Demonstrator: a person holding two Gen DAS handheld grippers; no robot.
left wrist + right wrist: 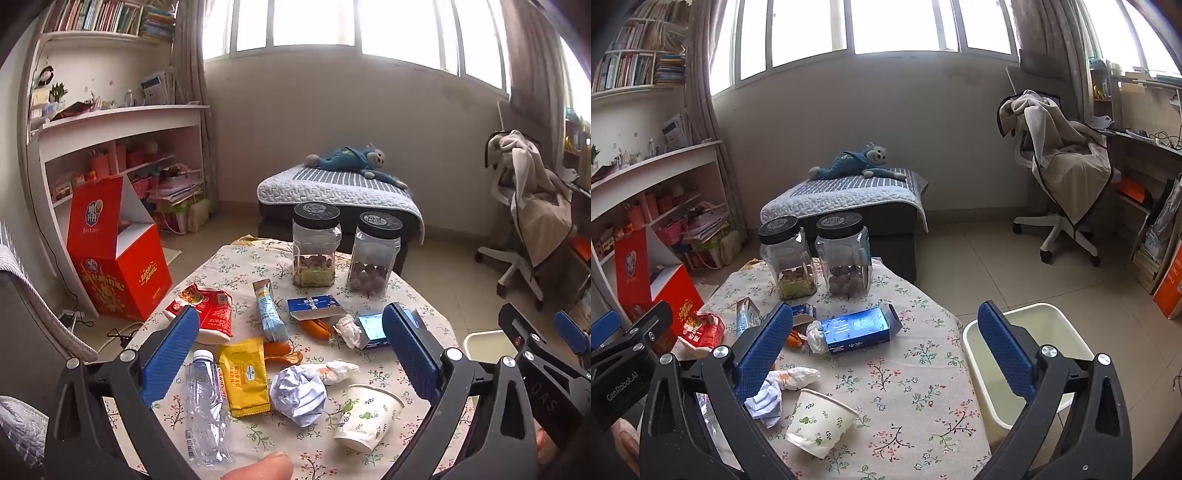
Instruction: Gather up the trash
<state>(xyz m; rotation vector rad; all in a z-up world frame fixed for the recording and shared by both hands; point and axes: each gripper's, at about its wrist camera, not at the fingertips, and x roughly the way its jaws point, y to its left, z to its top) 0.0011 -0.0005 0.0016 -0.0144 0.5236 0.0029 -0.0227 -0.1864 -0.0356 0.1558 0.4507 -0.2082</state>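
Trash lies on the floral tablecloth [258, 439]: a paper cup [367, 417] on its side, a crumpled paper ball [297, 393], a crushed clear bottle [207, 402], a yellow wrapper [245, 376], a red packet [210, 314], a blue wrapper [269, 314], tissues [349, 330] and a blue box [858, 328]. My left gripper [291, 345] is open and empty above the trash. My right gripper [886, 349] is open and empty, above the table's right side, with the cup [822, 422] below. A cream bin [1049, 343] stands on the floor right of the table.
Two clear jars with black lids [316, 245] [375, 254] stand at the table's far side. A red carton [118, 254] stands on the floor at left. A low bed with a plush toy [857, 164] lies behind. An office chair [1063, 166] is at right.
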